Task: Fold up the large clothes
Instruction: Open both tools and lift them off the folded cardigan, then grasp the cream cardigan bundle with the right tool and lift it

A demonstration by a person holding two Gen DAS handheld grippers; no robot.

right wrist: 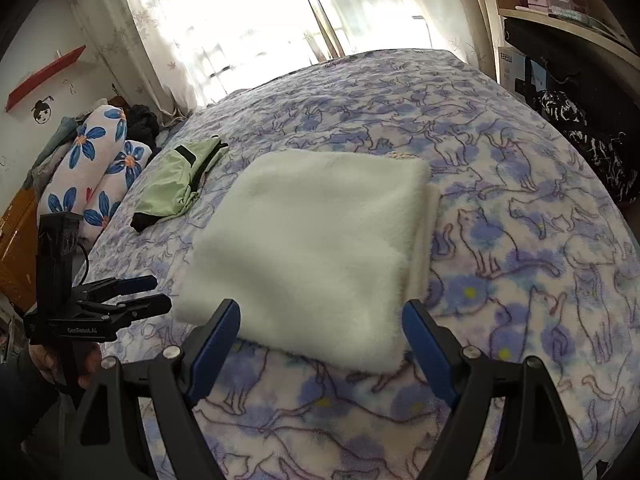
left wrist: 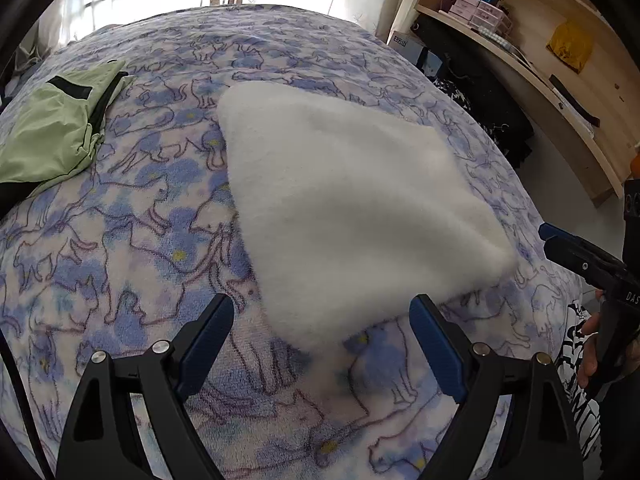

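A white fluffy garment (left wrist: 352, 208) lies folded into a thick rectangle on the cat-print bed cover (left wrist: 120, 240); it also shows in the right wrist view (right wrist: 316, 248). My left gripper (left wrist: 322, 312) is open and empty, just short of the garment's near corner. My right gripper (right wrist: 322, 316) is open and empty at the garment's near edge, its jaws wide apart. The left gripper also shows at the left of the right wrist view (right wrist: 156, 292). The right gripper shows at the right edge of the left wrist view (left wrist: 548, 236).
A folded light-green garment (left wrist: 56, 136) with black trim lies at the bed's left; it also shows in the right wrist view (right wrist: 180, 176). Flowered pillows (right wrist: 96, 164) lie past it. A wooden shelf unit (left wrist: 540, 52) and dark clothes (left wrist: 488, 108) stand right of the bed.
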